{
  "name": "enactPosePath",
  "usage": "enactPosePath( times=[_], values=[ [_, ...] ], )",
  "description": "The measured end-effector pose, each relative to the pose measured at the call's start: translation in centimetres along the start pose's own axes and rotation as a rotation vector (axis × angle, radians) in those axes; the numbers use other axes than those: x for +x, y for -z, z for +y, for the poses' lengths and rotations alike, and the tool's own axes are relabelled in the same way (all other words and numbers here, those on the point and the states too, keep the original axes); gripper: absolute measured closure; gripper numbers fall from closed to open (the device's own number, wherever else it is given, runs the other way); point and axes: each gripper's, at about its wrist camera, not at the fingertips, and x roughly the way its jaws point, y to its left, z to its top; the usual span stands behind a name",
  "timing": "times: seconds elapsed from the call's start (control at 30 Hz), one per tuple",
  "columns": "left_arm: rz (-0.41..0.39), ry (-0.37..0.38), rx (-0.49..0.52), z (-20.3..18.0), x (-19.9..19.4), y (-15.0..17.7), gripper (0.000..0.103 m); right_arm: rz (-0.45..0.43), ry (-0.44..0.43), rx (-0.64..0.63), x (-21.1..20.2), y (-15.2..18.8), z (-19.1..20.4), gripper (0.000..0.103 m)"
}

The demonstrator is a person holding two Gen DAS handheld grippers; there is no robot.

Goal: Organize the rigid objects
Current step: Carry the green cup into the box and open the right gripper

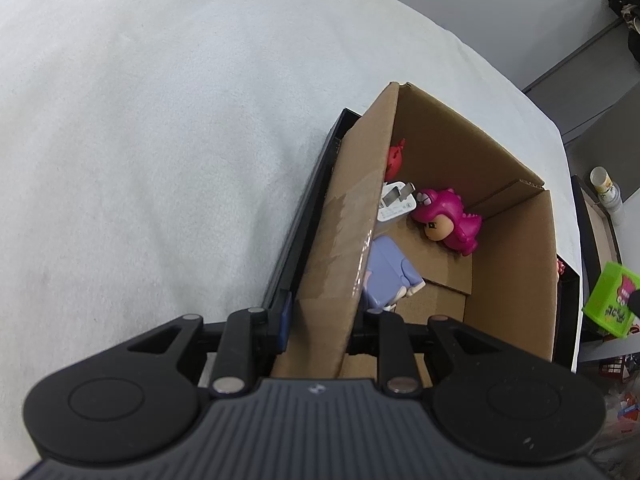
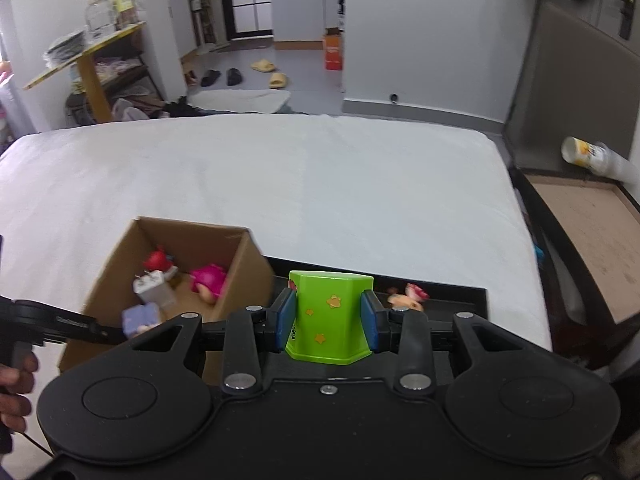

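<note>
My right gripper [image 2: 329, 318] is shut on a green box with yellow stars [image 2: 328, 316], held above the black tray [image 2: 460, 294], right of the cardboard box [image 2: 236, 280]. The green box also shows at the right edge of the left wrist view [image 1: 610, 300]. My left gripper [image 1: 320, 330] is shut on the cardboard box's left wall [image 1: 344, 240]. Inside the box lie a pink dinosaur figure [image 1: 448, 216], a white charger [image 1: 396, 202], a red toy [image 1: 396, 158] and a lilac figure [image 1: 390, 276].
The box stands in the black tray on a white bed [image 2: 320, 180]. A small pink figure [image 2: 408, 296] lies in the tray to the right. A bedside ledge [image 2: 580, 232] with a tipped can [image 2: 592, 156] is at the right.
</note>
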Motion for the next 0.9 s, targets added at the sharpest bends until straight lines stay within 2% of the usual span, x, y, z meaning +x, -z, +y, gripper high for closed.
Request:
enactPosePath(
  times=[0.43, 0.9],
  values=[
    [0.01, 0.022, 0.0, 0.3, 0.1, -0.1, 0.079, -0.024, -0.081, -0.056, 0.2, -2.3, 4.5, 0.068],
    [0.022, 0.053, 0.012, 0.9, 0.0, -0.2, 0.078, 0.033, -0.156, -0.113, 2.3, -2.9, 8.6, 0.068]
  ],
)
